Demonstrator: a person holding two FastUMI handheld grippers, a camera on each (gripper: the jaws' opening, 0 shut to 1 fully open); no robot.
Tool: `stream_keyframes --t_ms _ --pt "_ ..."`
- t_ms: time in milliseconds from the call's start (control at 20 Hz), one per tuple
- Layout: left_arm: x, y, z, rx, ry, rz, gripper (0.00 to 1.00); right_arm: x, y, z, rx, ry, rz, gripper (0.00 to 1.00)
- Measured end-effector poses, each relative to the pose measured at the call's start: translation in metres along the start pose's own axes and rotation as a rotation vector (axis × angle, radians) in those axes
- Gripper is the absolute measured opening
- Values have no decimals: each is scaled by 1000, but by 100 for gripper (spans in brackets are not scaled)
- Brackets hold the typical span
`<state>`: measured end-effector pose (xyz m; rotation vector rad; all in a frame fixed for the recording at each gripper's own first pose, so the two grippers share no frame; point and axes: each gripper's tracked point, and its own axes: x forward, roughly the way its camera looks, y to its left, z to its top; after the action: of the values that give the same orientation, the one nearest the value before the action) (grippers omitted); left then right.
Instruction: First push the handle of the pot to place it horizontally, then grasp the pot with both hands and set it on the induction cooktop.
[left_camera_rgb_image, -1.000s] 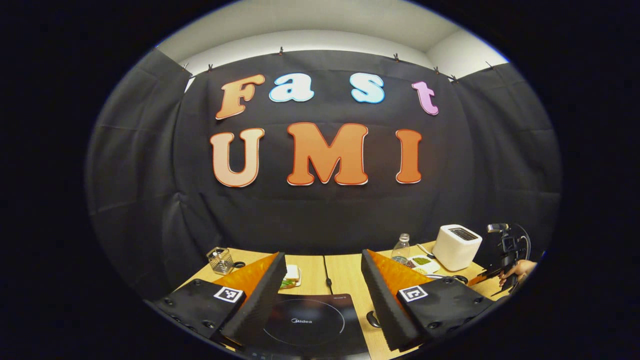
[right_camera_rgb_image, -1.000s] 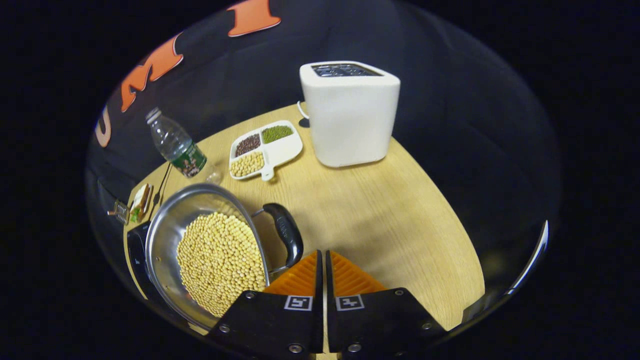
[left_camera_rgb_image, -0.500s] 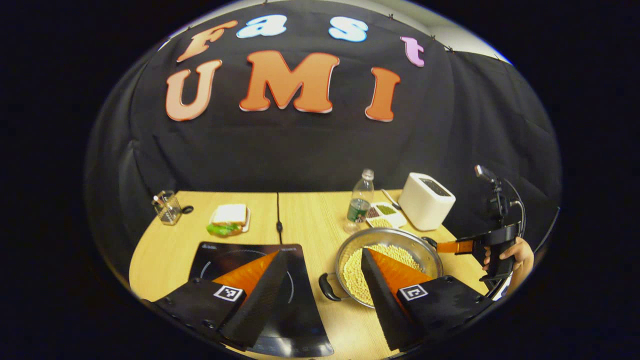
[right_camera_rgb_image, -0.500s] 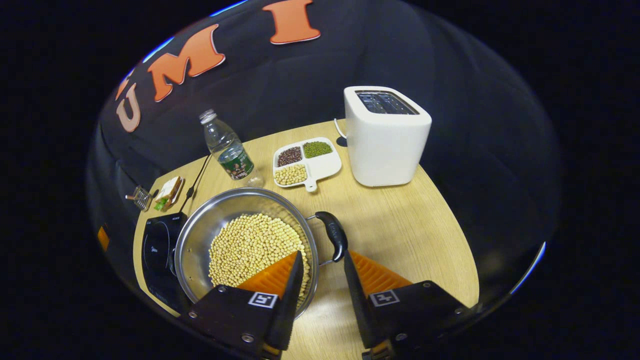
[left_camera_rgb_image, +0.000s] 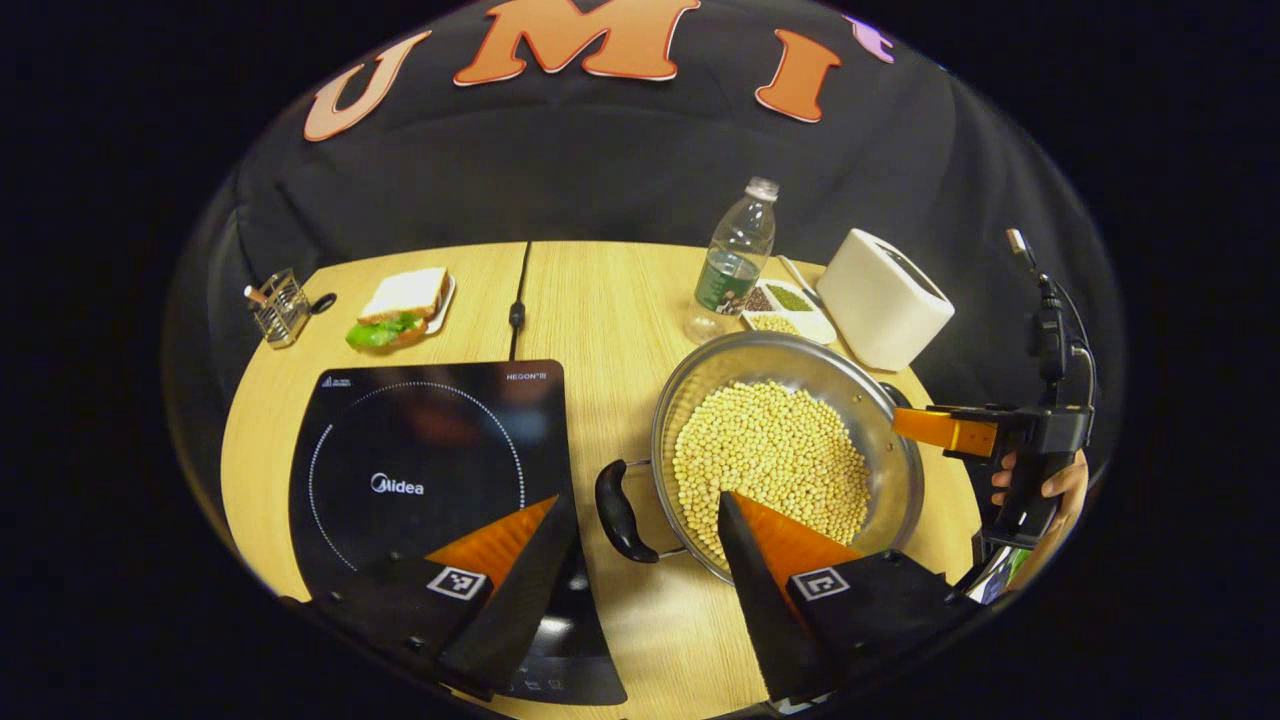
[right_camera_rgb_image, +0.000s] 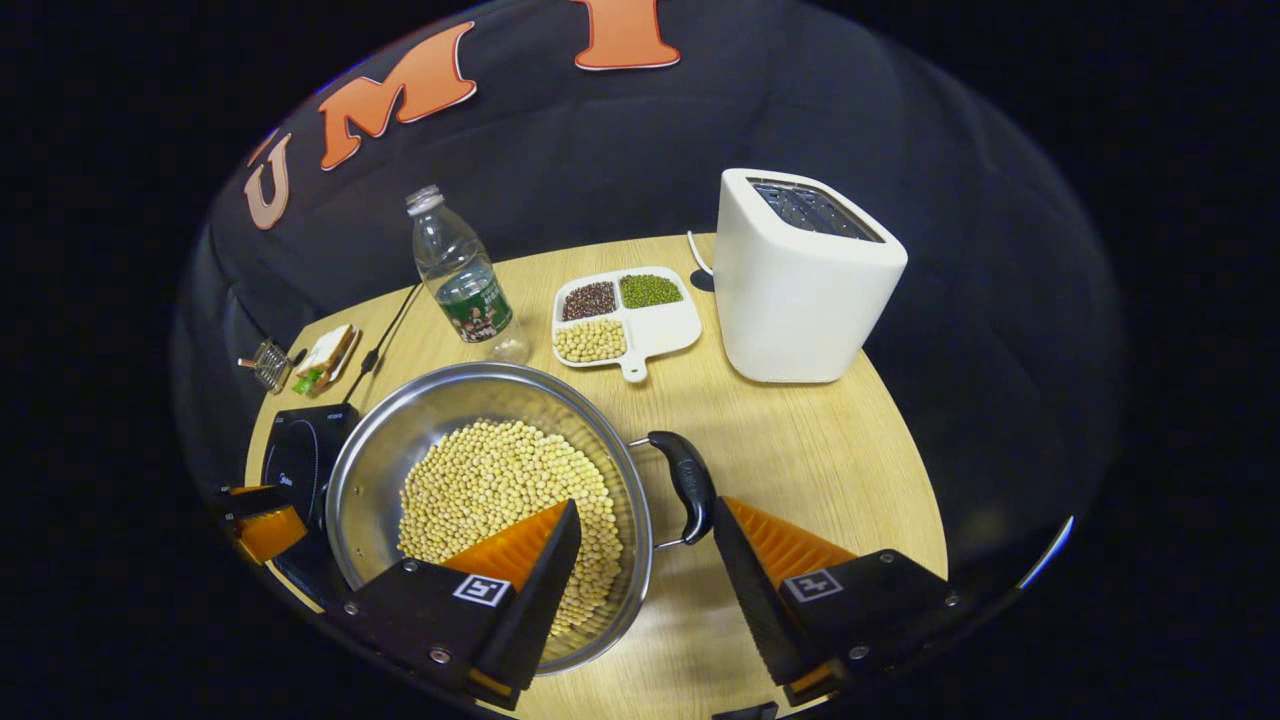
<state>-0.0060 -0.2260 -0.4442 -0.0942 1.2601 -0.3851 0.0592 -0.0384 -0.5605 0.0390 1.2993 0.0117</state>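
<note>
The left gripper (left_camera_rgb_image: 645, 520) has its jaws wide apart, empty. Between them, just ahead, stands the near black loop handle (left_camera_rgb_image: 617, 511) of the round stainless-steel pot (left_camera_rgb_image: 884, 432), which is filled with pale yellow soybeans (left_camera_rgb_image: 765, 462) and sits on the light wooden desk (left_camera_rgb_image: 600, 300). One jaw lies over the flat black induction cooktop (left_camera_rgb_image: 420, 450), the other over the pot's near rim. The pot stands just beside the cooktop, not on it.

The right gripper (right_camera_rgb_image: 640, 520) also has its jaws apart, holding nothing. The pot's other black loop handle (right_camera_rgb_image: 690, 483) lies between them, close to the outer jaw; whether it touches cannot be told. The inner jaw hangs over the beans. In the left gripper view this gripper (left_camera_rgb_image: 905, 420) is at the pot's far side, held by a hand (left_camera_rgb_image: 1050, 485).

Beyond the jaws stand a clear plastic bottle with a green label (right_camera_rgb_image: 462, 280), a white divided dish of beans (right_camera_rgb_image: 625, 320) and a white toaster (right_camera_rgb_image: 805, 275).
</note>
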Motion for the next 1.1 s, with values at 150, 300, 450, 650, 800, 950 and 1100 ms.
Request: stream_keyframes --t_ms 150,300,450,650,800,950,1100 --pt "19 -2 -13 -17 54 3 95 9 -3 -3 -17 15 -16 84" --pt "35 -8 -26 -19 87 5 95 18 -5 -6 -36 23 -26 84" --pt "48 -10 -24 -17 76 18 95 24 -10 -9 -56 33 -48 84" --pt "67 -17 -14 -7 42 5 94 31 -22 -15 -75 60 -83 84" --pt "87 -12 -5 4 20 37 89 35 -28 -20 -62 71 -103 78" --pt "101 -7 6 19 -15 74 86 37 -28 -24 -36 82 -82 72" --pt "115 0 13 59 -42 108 80 38 -26 -29 -31 94 -59 72"
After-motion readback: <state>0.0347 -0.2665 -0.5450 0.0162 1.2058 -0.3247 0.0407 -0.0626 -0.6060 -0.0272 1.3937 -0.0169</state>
